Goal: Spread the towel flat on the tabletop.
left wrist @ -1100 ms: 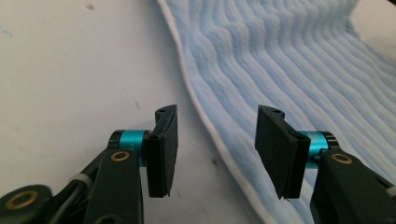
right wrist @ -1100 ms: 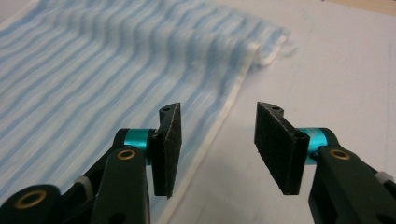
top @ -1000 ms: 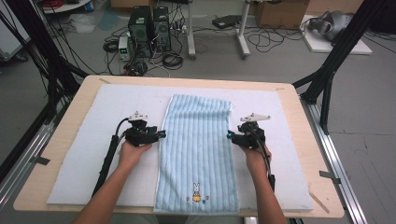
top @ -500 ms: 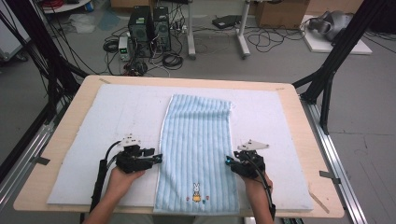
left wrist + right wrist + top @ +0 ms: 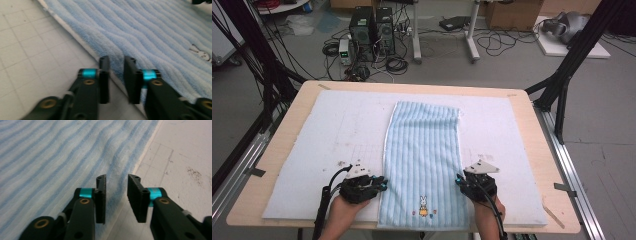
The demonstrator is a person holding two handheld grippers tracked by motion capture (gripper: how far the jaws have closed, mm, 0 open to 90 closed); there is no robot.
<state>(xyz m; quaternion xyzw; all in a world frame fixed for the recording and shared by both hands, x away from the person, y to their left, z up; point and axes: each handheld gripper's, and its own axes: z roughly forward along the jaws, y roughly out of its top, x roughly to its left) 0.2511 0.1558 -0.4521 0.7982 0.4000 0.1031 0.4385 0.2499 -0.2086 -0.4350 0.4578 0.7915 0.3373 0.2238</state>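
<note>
Left gripper (image 5: 381,184): near the bench's near edge, at the towel's left hem; its jaws have just been closing and stand narrow, the hem between them, though whether the pads press it cannot be told.
Right gripper (image 5: 458,180): opposite, at the right hem; jaws likewise closing, a ridge of cloth rising between them.
Towel (image 5: 424,160): blue, striped, flat on the white mat (image 5: 337,130), running from near edge towards far edge.
Rabbit emblem (image 5: 423,206): between both grippers.
</note>
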